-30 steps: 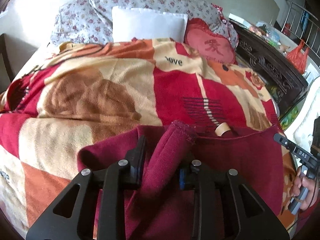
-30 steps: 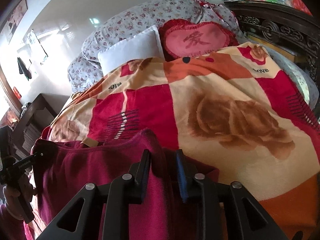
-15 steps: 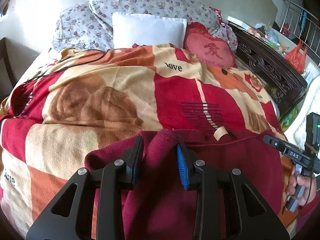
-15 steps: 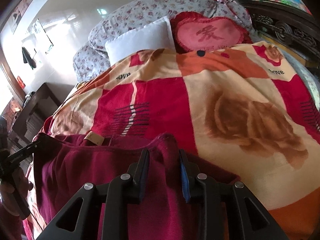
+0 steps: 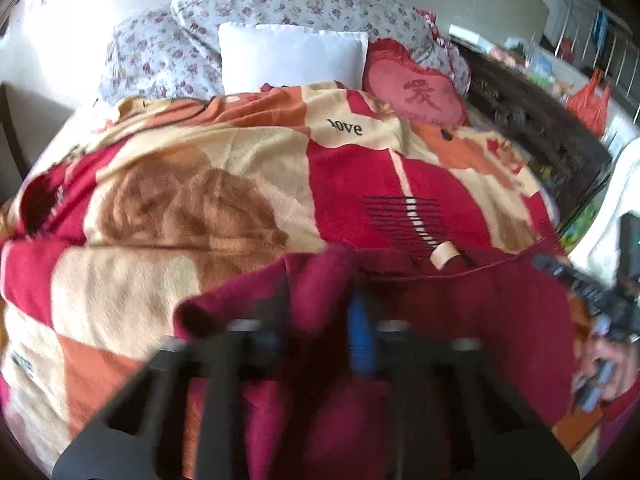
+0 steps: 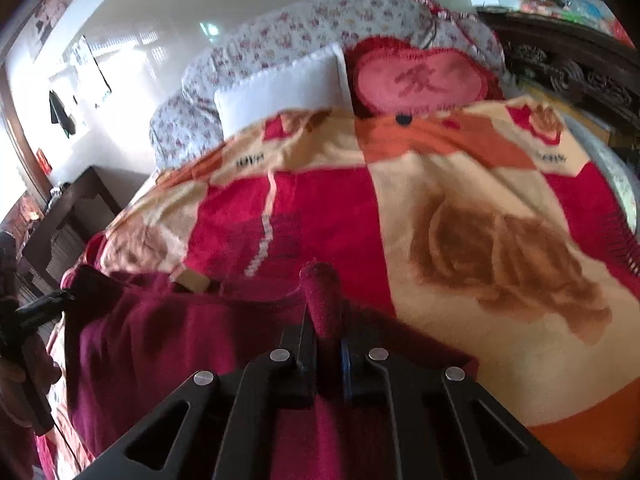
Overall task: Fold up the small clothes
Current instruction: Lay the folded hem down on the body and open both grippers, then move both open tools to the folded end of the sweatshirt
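Left tongs (image 5: pixel 320 332) closing on garment (image 5: pixel 460 312) edge; right tongs (image 6: pixel 326 344) clenched on it — shallow pinches may slip when lifted.

Both views are lit by daylight; the pale wall (image 6: pixel 132 52) is washed out by glare at the left. Straight lines are bent by fisheye distortion, and the corners are vignetted black. The left gripper (image 5: pixel 320 320) is heavily smeared by motion blur.

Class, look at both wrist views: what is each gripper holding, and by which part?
Both hold the maroon fleece garment by its far edge: right gripper pinches a raised fold; left gripper, closing, has a bunch between its fingers.
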`<action>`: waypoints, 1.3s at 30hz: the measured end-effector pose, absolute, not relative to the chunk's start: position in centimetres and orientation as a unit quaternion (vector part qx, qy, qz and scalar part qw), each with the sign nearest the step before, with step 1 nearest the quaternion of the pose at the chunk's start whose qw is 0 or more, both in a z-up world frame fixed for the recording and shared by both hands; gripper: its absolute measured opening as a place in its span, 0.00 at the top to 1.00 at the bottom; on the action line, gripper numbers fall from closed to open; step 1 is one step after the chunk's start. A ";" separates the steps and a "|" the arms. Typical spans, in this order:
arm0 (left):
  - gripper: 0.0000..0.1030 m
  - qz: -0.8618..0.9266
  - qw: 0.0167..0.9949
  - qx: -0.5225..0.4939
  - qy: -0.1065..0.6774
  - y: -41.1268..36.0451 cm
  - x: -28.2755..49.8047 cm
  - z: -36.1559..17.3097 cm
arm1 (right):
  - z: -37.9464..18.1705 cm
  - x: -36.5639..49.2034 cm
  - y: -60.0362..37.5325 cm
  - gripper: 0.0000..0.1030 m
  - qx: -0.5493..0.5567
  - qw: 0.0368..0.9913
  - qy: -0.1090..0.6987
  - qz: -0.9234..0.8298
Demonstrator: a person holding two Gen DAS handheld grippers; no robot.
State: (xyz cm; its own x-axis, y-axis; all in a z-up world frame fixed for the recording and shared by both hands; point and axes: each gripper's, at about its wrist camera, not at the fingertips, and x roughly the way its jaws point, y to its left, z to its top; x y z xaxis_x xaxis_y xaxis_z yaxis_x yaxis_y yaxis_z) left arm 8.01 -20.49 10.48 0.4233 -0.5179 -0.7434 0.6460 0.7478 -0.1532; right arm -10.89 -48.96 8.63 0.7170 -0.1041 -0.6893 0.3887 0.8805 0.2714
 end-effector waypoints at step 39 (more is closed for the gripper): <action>0.65 -0.285 0.845 0.046 0.450 -21.6 10.3 8.2 | 7.4 -8.6 -48.6 0.77 0.205 0.887 0.380 -0.161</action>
